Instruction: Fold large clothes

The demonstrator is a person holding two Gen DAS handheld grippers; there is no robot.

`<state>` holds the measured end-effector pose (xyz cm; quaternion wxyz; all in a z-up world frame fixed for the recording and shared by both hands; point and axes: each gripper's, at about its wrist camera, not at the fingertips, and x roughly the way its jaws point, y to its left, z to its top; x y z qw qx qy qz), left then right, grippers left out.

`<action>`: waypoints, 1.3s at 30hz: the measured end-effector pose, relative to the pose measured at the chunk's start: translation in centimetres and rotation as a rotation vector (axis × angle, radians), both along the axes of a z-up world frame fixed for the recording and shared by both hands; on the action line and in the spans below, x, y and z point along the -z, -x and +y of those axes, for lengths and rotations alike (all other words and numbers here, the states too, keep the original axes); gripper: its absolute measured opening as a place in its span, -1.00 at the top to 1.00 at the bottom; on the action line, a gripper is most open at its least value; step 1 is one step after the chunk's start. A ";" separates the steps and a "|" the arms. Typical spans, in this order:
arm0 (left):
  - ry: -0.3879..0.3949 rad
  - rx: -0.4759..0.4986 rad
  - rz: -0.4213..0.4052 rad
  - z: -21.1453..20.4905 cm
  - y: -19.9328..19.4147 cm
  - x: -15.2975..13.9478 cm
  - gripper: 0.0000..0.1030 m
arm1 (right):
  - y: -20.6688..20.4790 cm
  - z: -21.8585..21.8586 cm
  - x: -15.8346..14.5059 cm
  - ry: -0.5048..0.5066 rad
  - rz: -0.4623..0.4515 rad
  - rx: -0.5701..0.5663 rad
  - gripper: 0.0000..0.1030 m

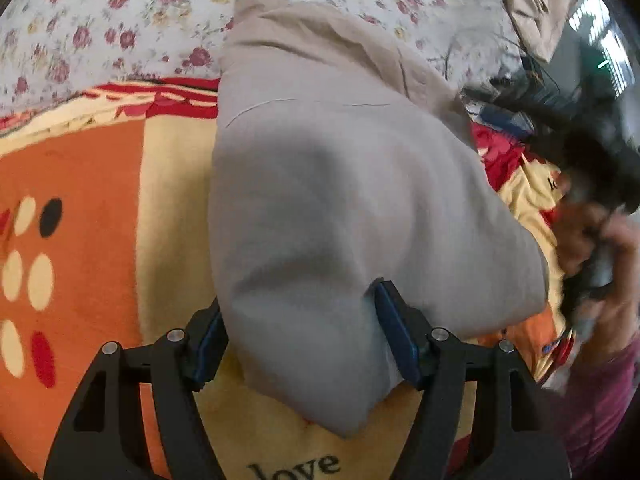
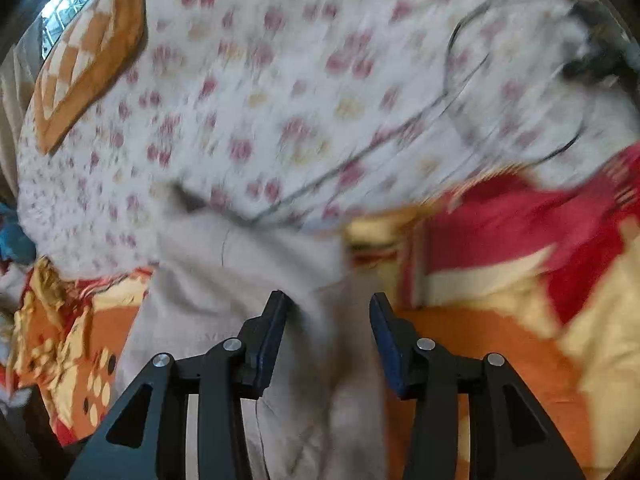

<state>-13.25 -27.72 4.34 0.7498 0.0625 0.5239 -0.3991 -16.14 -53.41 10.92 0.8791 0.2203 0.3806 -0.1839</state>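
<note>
Your left gripper (image 1: 300,328) grasps a bulky fold of the grey fleece garment (image 1: 344,184), centre frame, on the orange-and-cream plush blanket (image 1: 100,200). Your right gripper (image 2: 328,320) is released, jaws apart over the garment's edge, lower centre.

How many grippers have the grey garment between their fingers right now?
2: the left gripper straddles the grey garment near its lower end; the right gripper has its edge between open fingers.
</note>
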 end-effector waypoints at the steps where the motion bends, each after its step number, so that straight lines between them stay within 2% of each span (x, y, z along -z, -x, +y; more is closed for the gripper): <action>1: 0.000 0.000 -0.010 0.0 -0.3 -0.3 -0.33 | 0.4 0.2 -1.0 -0.006 -0.032 -0.020 0.11; 2: 0.005 -0.010 -0.035 0.3 -0.5 -1.1 -0.33 | 0.5 0.8 -2.2 -0.027 -0.069 -0.068 0.12; 4: 0.022 -0.039 -0.088 0.6 -1.0 -2.2 -0.33 | -0.6 2.8 -3.3 -0.068 -0.082 -0.183 0.11; 7: 0.043 -0.064 -0.134 0.7 -2.1 -2.9 -0.33 | -3.7 5.0 -1.8 -0.134 -0.057 -0.282 0.13; 9: 0.003 -0.053 -0.119 -0.1 -2.7 -1.6 -0.34 | -5.7 4.9 0.4 -0.162 -0.018 -0.266 0.13; 12: -0.020 -0.014 -0.079 -0.9 -2.7 0.7 -0.45 | -7.9 2.3 5.0 -0.169 0.049 -0.144 0.24; 14: -0.006 -0.018 -0.062 -0.9 -2.5 1.5 -0.53 | -7.9 0.4 7.3 -0.165 0.041 -0.061 0.48; 17: -0.019 -0.006 -0.060 -1.2 -2.2 2.0 -0.53 | -6.9 0.1 8.1 -0.149 0.017 -0.058 0.53; 18: -0.024 0.001 -0.069 -1.3 -2.0 1.9 -0.53 | -6.5 0.2 7.5 -0.138 0.031 -0.063 0.48; 19: -0.034 0.011 -0.081 -1.4 -1.8 1.8 -0.53 | -5.9 0.5 6.5 -0.125 0.050 -0.068 0.33; 21: -0.044 0.026 -0.105 -1.5 -1.3 1.5 -0.52 | -3.7 1.3 4.0 -0.093 0.043 -0.092 0.00; 22: -0.045 0.026 -0.109 -1.5 -1.2 1.5 -0.52 | -2.0 2.0 2.6 -0.065 0.031 -0.111 -0.27; 23: -0.042 0.023 -0.104 -1.6 -1.2 1.6 -0.52 | -0.7 2.6 1.8 -0.036 0.029 -0.108 -0.45; 25: -0.031 0.009 -0.088 -1.5 -1.4 2.1 -0.53 | 2.0 3.7 1.4 0.002 0.039 -0.082 -0.46; 27: -0.025 -0.005 -0.079 -1.3 -1.2 2.3 -0.53 | 4.1 4.7 3.0 -0.052 0.078 -0.095 -0.44; 28: -0.022 -0.011 -0.079 -1.2 -1.0 2.3 -0.53 | 4.4 4.8 3.9 -0.084 0.089 -0.106 -0.29; 29: -0.023 -0.014 -0.078 -1.2 -1.1 2.4 -0.52 | 4.6 5.2 5.2 -0.124 0.109 -0.122 0.21; 31: -0.026 -0.014 -0.064 -0.9 -0.7 2.0 -0.52 | 5.3 5.6 6.5 -0.149 0.118 -0.151 0.80; 33: -0.018 -0.014 -0.063 -0.4 -0.2 1.2 -0.51 | 6.3 6.0 5.2 -0.119 0.087 -0.163 0.90; 35: -0.007 -0.018 -0.098 0.0 0.2 0.5 -0.52 | 8.3 5.6 3.9 -0.102 0.035 -0.139 0.99; 37: -0.029 -0.038 -0.132 -0.3 0.2 0.4 -0.52 | 9.0 5.0 5.5 -0.101 0.083 -0.109 1.00; 39: -0.036 -0.036 -0.103 -0.7 0.0 0.9 -0.52 | 9.1 4.6 6.8 -0.137 0.095 -0.089 1.00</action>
